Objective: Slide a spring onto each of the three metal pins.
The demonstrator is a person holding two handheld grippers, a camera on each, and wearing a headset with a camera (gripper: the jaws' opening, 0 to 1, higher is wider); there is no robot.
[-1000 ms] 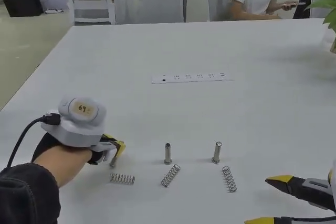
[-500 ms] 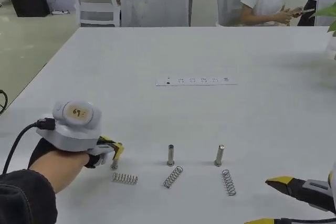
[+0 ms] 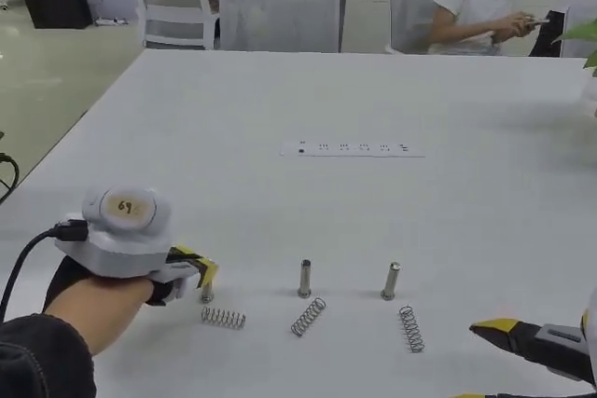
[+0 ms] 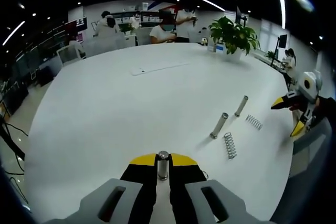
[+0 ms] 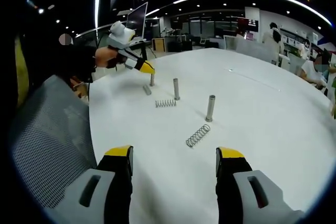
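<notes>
step: first pin, unthreaded | left gripper [image 4: 163, 157]: jaws clamped on left pin [image 4: 163, 167], upright on desk [image 4: 105, 119] | right gripper [image 5: 173, 156]: jaws apart | next: likely right fetches leftmost spring [image 3: 223, 318] lying beside that pin, aligns it over pin top

right tongs [image 5: 174, 152] spread wide over white counter [image 5: 273, 119]. nearest upright steel pin [image 5: 210, 108] is bare, coiled steel spring [image 5: 198, 135] lying flat just beside it. left tongs [image 5: 146, 67] at far steel pin [image 5: 152, 80].
</notes>
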